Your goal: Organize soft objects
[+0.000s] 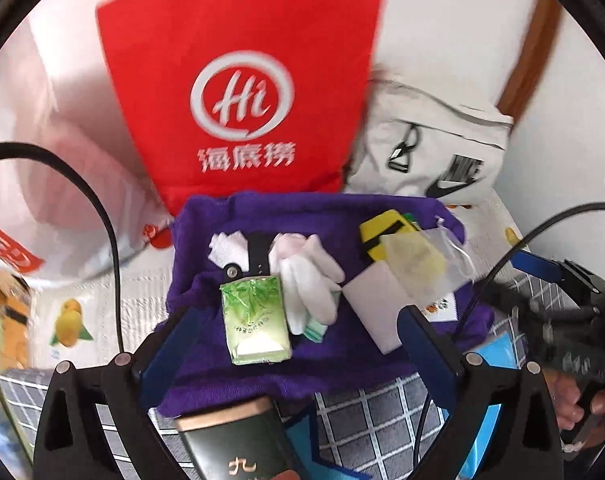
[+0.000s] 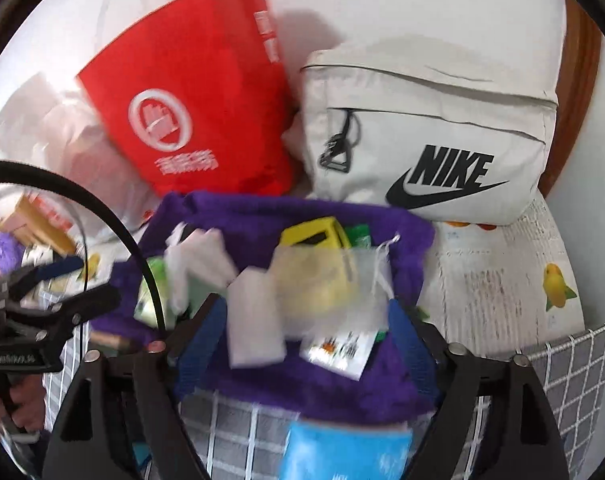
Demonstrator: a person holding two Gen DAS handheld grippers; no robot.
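A purple towel (image 1: 302,368) lies spread out with small things on it: a green tissue pack (image 1: 256,320), white gloves (image 1: 310,276), a white sponge block (image 1: 376,308), a sheer drawstring pouch (image 1: 426,268) and a yellow block (image 1: 384,228). My left gripper (image 1: 298,344) is open, its jaws either side of the tissue pack, just above the towel. My right gripper (image 2: 302,336) is open over the towel (image 2: 314,384), near the sponge block (image 2: 254,320) and pouch (image 2: 322,284). The right view is blurred.
A red bag (image 1: 242,92) and a grey Nike bag (image 1: 434,148) stand behind the towel. A dark tin (image 1: 234,444) sits at the front. A blue packet (image 2: 346,456) lies on the grey checked cloth (image 2: 574,376). Cables (image 1: 102,216) cross the left.
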